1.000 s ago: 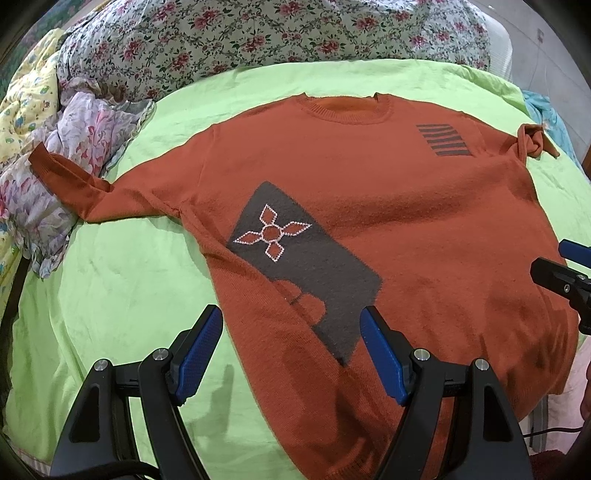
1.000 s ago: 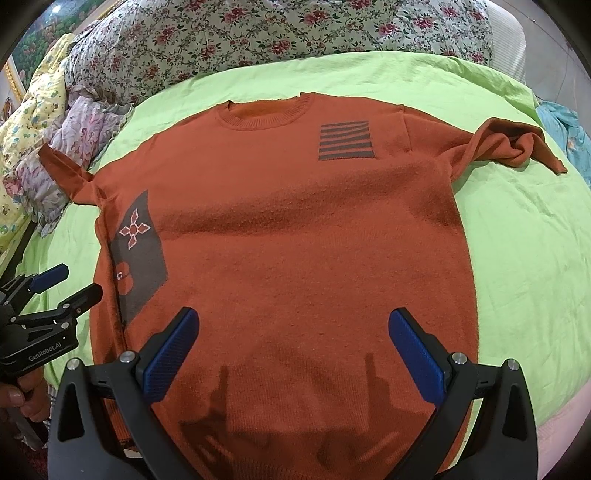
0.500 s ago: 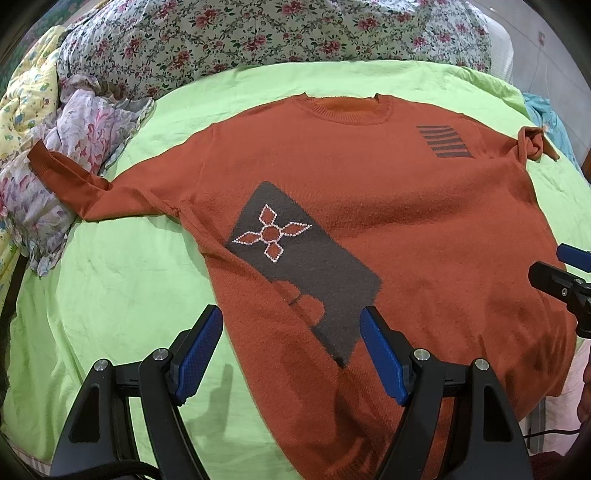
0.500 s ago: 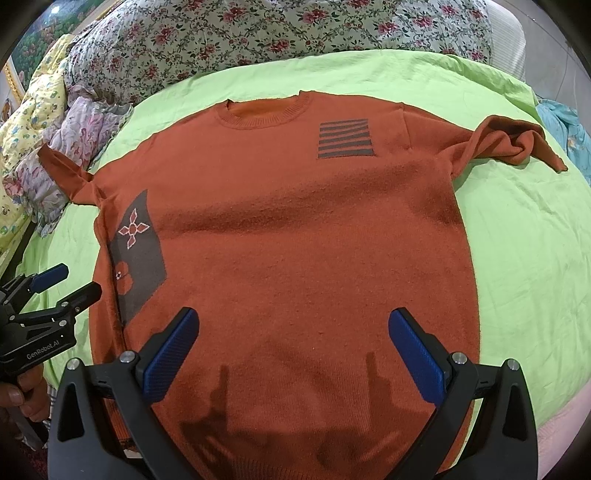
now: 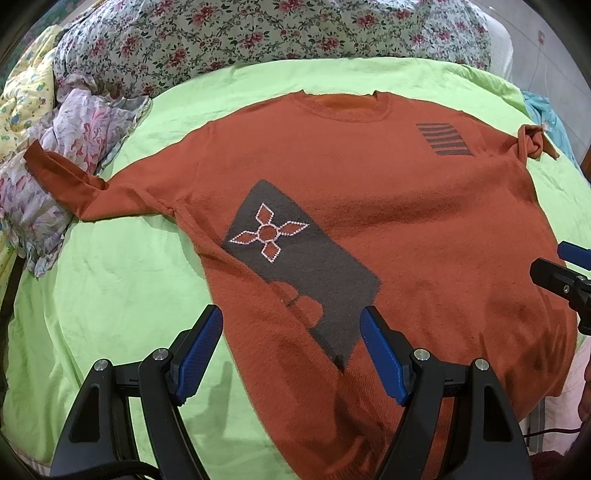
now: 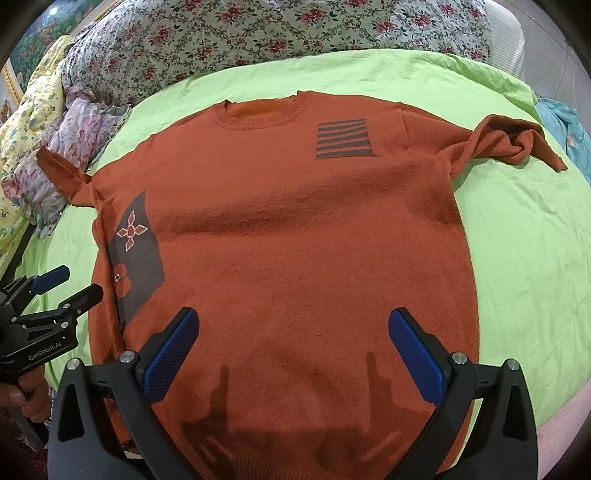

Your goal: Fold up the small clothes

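Note:
An orange knit sweater (image 5: 406,206) lies flat, front up, on a lime-green bedsheet (image 5: 110,288); it also fills the right wrist view (image 6: 295,240). It has a dark patch with a pink cross motif (image 5: 267,232) and a striped block (image 6: 343,138). Its left sleeve (image 5: 62,177) reaches onto a floral cloth; its right sleeve (image 6: 513,138) is bunched. My left gripper (image 5: 291,350) is open above the hem's left side. My right gripper (image 6: 293,354) is open above the lower middle. Both are empty.
A crumpled floral cloth (image 5: 55,155) lies at the left. A flowered quilt (image 6: 277,33) is piled along the back. A light blue cloth (image 6: 565,122) lies at the far right. The bed's near edge (image 6: 554,417) runs close below the hem.

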Demonstrator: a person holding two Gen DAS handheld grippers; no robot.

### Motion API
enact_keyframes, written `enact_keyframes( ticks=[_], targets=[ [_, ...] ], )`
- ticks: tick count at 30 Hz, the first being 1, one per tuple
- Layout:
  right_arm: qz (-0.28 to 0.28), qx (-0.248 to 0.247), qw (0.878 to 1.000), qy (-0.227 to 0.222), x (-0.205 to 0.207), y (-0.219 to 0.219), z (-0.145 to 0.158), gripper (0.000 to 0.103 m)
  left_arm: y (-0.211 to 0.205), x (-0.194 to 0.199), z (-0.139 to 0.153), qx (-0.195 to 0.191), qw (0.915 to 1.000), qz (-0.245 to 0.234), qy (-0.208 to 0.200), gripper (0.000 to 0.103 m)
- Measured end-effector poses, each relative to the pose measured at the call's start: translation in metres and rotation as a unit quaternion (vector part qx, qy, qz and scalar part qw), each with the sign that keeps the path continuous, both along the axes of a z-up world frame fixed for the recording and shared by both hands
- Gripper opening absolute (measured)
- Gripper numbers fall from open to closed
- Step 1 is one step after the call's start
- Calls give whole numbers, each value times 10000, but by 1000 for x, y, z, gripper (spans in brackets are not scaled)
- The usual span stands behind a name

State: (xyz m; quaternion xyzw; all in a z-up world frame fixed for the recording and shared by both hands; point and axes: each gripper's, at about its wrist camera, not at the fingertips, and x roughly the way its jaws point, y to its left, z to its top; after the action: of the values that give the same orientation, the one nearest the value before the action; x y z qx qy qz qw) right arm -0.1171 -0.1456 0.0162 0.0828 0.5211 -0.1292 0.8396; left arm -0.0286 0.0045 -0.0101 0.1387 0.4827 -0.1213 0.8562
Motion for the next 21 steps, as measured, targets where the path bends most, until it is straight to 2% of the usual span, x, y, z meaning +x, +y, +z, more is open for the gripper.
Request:
enact_keyframes(
  ticks=[21],
  targets=[
    [-36,21,10000,33,2,-3,-2,102,0,4,-4,-32,10000,-34,54,77]
  ],
)
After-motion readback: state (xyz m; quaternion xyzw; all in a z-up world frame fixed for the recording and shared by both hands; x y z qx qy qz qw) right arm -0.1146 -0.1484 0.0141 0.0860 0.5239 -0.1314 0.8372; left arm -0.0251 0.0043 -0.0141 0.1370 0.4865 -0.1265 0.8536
